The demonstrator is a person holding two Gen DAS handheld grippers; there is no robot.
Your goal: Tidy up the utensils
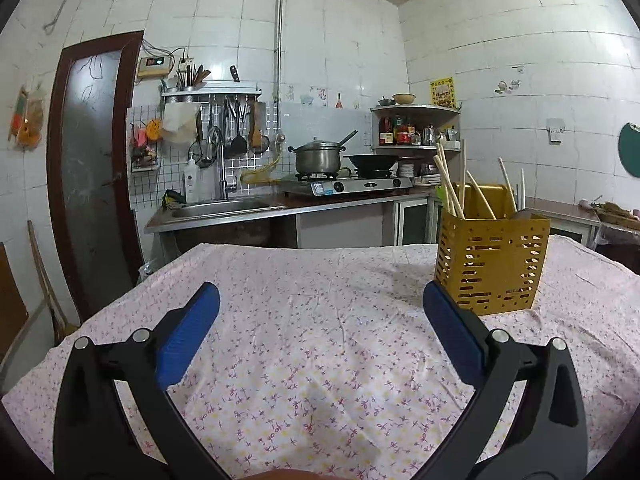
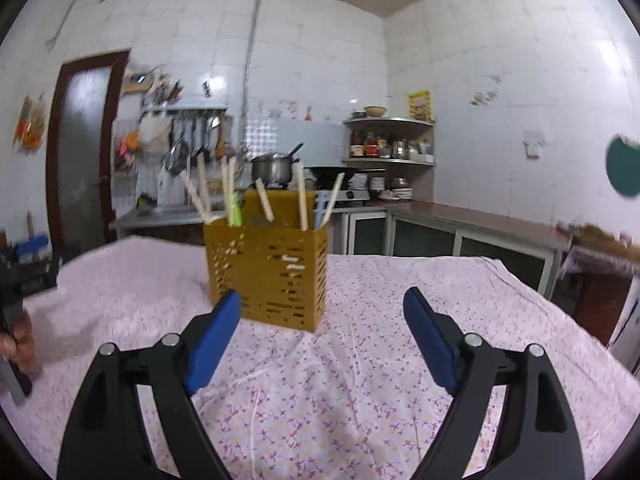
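The left gripper [image 1: 320,300] is hovering over the floral-clothed table [image 1: 304,360], jaws gaping wide, empty — a yellow utensil holder [image 1: 490,266] is standing just right

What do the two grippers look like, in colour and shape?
The left gripper and the right gripper look alike: black plastic arms in a V shape, round silver bolts at the joints, and flat blue ribbed pads on the fingers. No cables, markings or sleeves show.

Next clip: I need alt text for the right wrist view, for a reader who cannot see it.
An open, empty right hand-held gripper points at a yellow slotted utensil holder standing on a table with a floral tablecloth. Chopsticks stick up from the holder. A tiled kitchen with a stove lies behind, and a hand shows at the left edge.
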